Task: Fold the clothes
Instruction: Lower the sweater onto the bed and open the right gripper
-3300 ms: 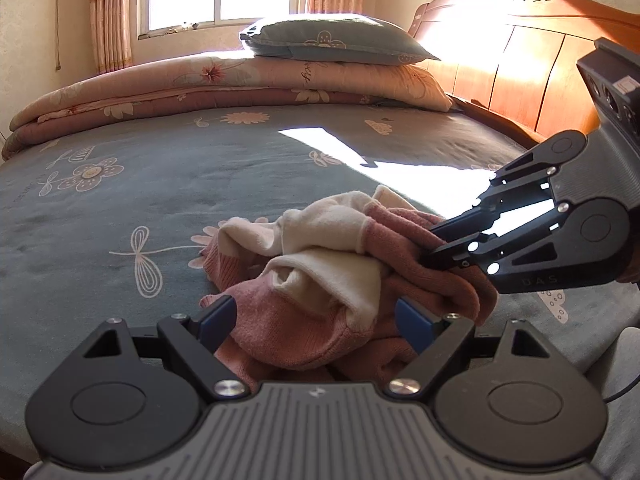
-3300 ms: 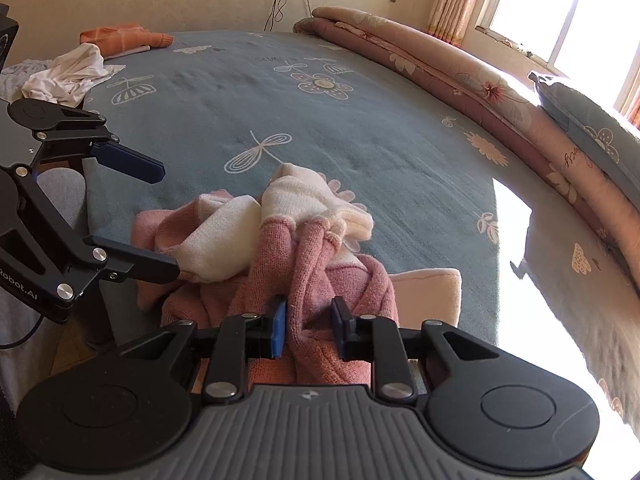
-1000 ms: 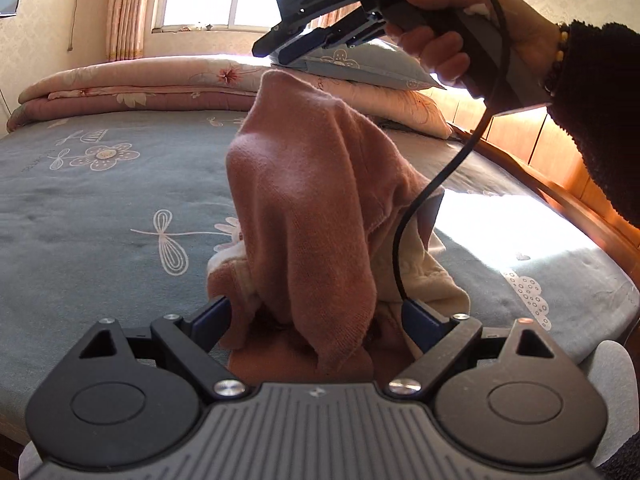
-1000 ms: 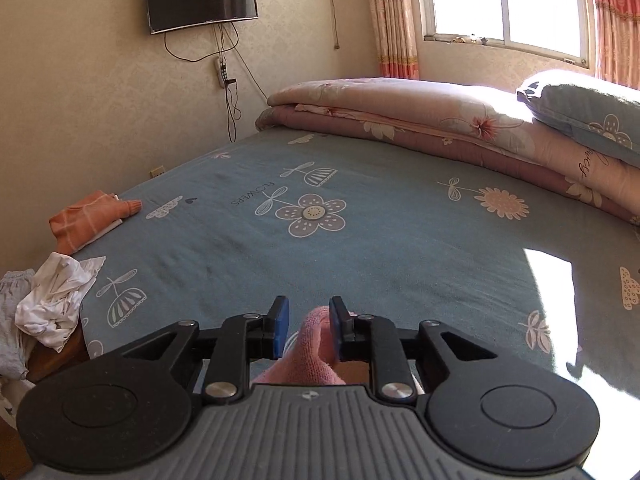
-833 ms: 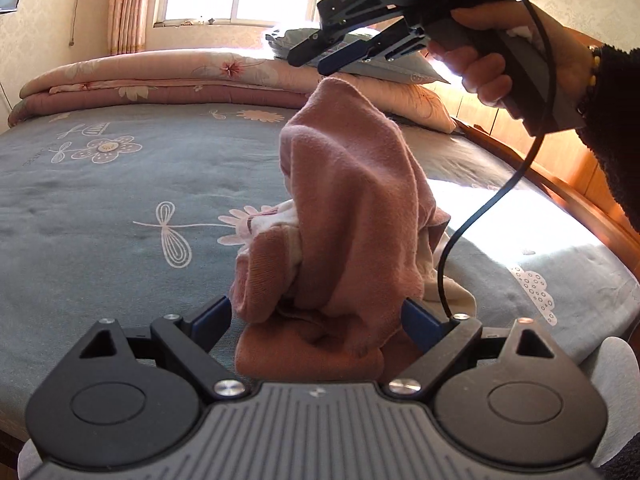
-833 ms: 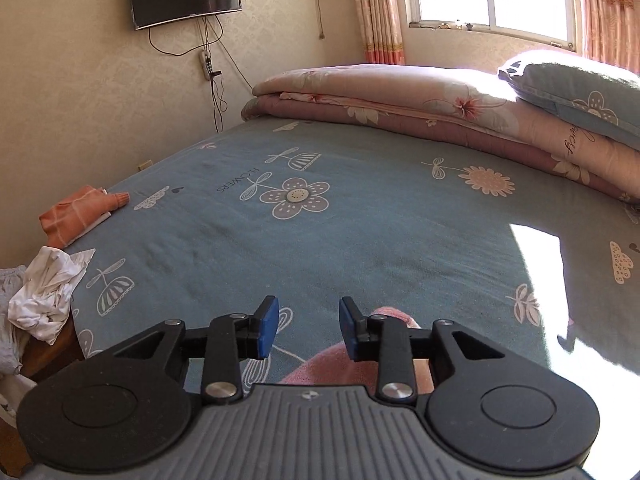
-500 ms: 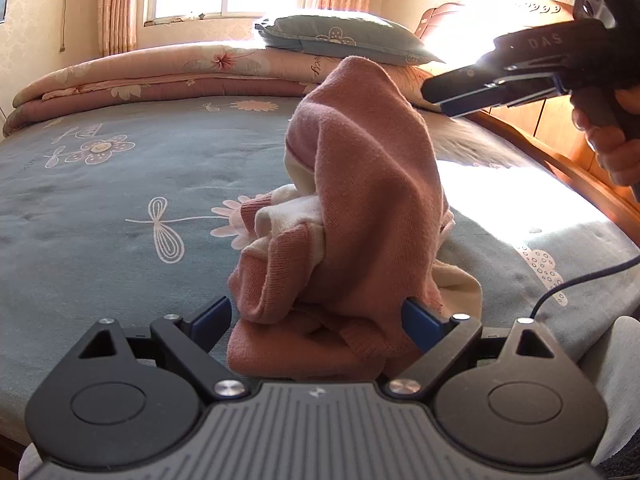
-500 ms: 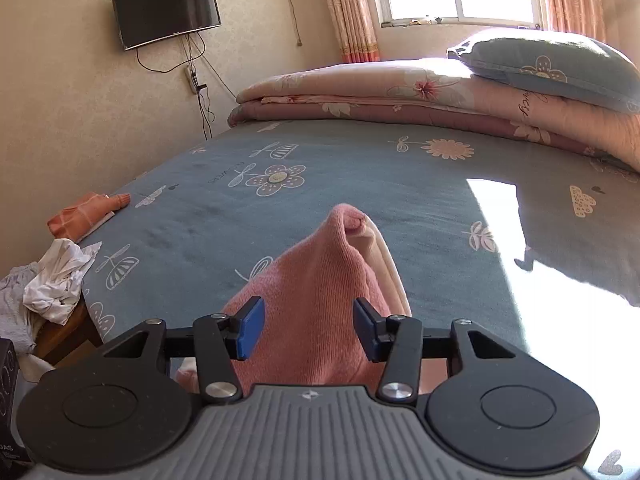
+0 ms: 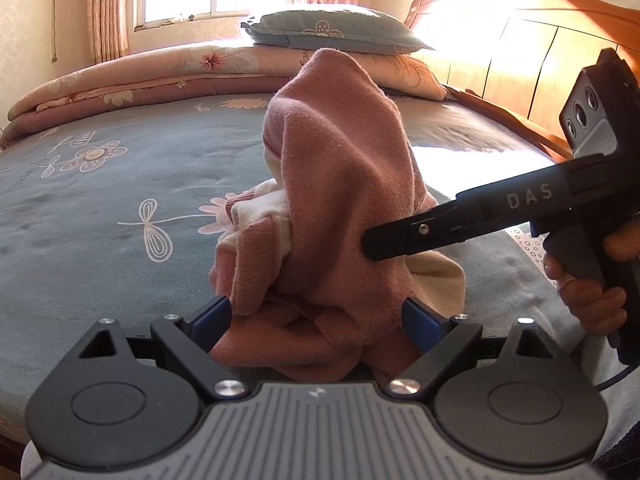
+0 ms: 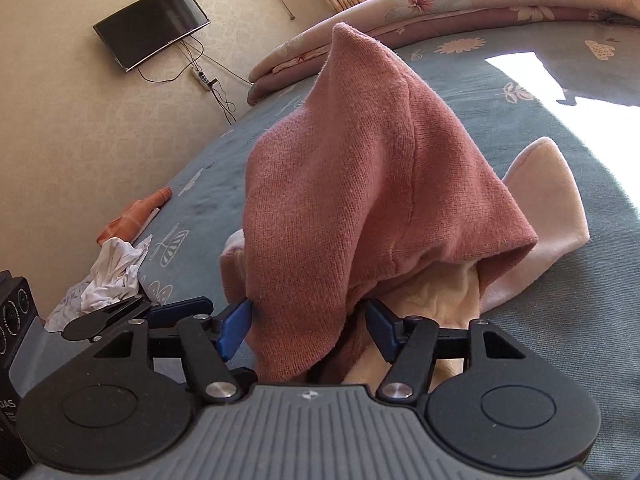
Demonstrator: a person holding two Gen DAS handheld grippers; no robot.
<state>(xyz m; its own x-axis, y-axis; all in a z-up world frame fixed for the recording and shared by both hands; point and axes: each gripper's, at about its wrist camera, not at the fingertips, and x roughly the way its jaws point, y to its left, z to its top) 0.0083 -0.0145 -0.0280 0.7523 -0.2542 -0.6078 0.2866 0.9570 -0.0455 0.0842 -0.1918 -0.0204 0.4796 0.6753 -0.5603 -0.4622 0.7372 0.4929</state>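
Pink knit garment (image 9: 344,184) with a cream lining stands up in a pointed heap on the blue-grey bedspread (image 9: 100,216), close to the near edge of the bed. Its top rises to a peak, and a cream part (image 10: 540,200) spreads flat on the cover at one side.

Left gripper (image 9: 316,320) is wide open, with the low part of the heap between its blue pads (image 9: 212,318); the pads lie just beside the cloth, and I cannot tell if they touch it. Right gripper (image 10: 308,326) has its jaws opening, and a hanging fold of the pink cloth is between them, loose and not pressed. In the left wrist view this tool comes in from the right side, a hand (image 9: 592,288) on its handle, and its black finger tip is against the side of the heap.

Further away, a folded floral quilt (image 9: 160,76) and a pillow (image 9: 332,32) lie by the window. A wooden headboard (image 9: 520,48) stands at the right. A television (image 10: 152,26) hangs on the wall, and white crumpled clothes (image 10: 108,276) lie at the bed's edge.
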